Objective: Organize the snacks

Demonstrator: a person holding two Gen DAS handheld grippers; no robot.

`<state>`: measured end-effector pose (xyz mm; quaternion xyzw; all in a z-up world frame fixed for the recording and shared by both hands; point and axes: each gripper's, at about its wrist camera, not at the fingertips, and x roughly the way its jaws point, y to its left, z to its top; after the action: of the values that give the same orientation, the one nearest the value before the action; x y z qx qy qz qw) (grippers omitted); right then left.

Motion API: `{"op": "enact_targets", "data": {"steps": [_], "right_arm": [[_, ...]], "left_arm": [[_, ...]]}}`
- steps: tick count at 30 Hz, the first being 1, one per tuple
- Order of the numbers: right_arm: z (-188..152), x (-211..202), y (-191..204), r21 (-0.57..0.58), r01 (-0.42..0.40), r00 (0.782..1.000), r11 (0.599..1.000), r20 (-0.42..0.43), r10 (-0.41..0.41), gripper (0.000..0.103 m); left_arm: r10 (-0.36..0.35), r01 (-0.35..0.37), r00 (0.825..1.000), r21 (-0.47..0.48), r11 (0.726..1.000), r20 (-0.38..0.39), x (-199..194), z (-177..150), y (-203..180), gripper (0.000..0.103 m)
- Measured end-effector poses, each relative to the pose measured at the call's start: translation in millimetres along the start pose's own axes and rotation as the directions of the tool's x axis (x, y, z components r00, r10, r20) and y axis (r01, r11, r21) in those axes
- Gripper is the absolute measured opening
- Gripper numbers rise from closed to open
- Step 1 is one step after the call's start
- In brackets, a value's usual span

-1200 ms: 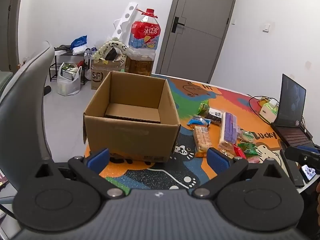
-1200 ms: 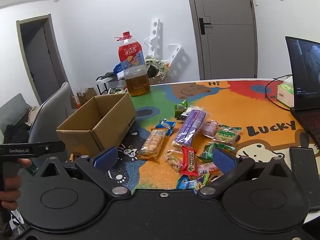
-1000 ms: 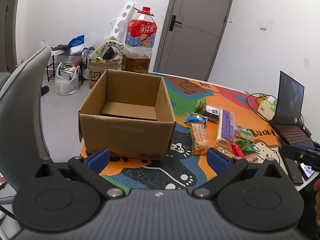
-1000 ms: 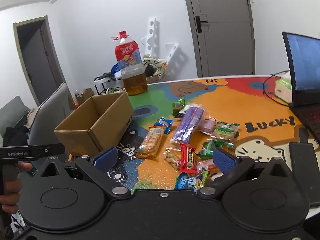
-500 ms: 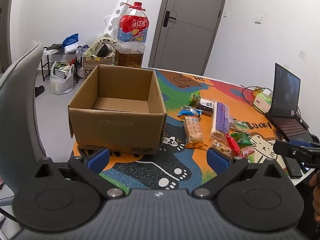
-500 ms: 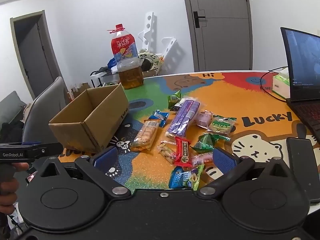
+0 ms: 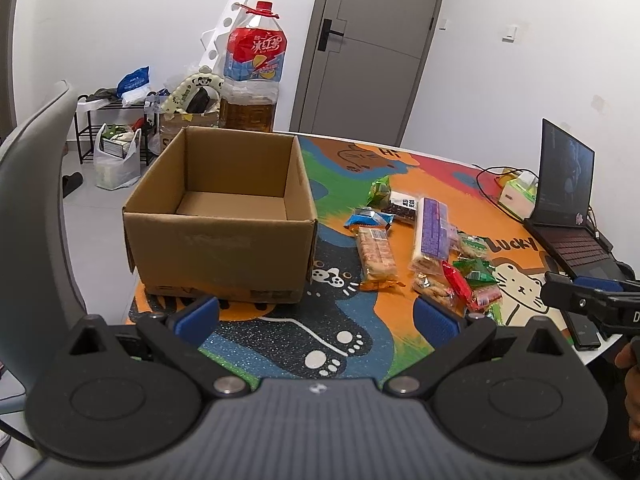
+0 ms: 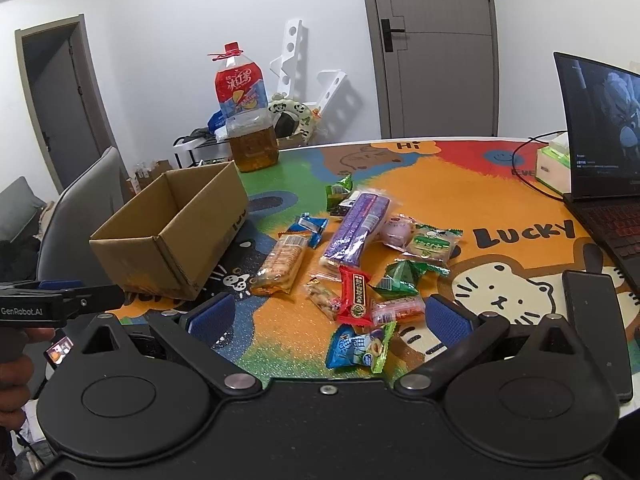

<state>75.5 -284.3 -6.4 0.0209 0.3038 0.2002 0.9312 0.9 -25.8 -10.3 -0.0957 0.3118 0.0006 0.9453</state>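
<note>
An empty open cardboard box (image 7: 224,216) (image 8: 176,232) stands at the table's left end. Several snack packs lie to its right: a long purple pack (image 8: 358,228) (image 7: 430,228), a cracker pack (image 8: 282,262) (image 7: 376,254), a red bar (image 8: 354,294), green packs (image 8: 402,278) and a blue-green pack (image 8: 356,346). My left gripper (image 7: 318,314) is open and empty, low in front of the box. My right gripper (image 8: 328,316) is open and empty, just in front of the nearest snacks.
A large bottle of amber liquid (image 8: 246,120) stands behind the box. An open laptop (image 8: 600,140) and a tissue box (image 8: 554,164) are at the right, a black phone (image 8: 596,328) at the near right edge. A grey chair (image 7: 28,216) stands left of the table.
Both grippers have moved a little forward and down toward the table; the box and snacks look larger. Both stay open and empty, and nothing on the table has moved.
</note>
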Motion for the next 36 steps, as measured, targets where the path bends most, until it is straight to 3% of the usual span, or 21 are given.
{"op": "enact_targets", "data": {"steps": [36], "right_arm": [[-0.5, 0.2, 0.6, -0.012, 0.005, 1.000, 1.000, -0.003, -0.005, 0.103]], "left_arm": [[-0.007, 0.007, 1.000, 0.011, 1.000, 0.004, -0.6, -3.0, -4.5, 0.103]]}}
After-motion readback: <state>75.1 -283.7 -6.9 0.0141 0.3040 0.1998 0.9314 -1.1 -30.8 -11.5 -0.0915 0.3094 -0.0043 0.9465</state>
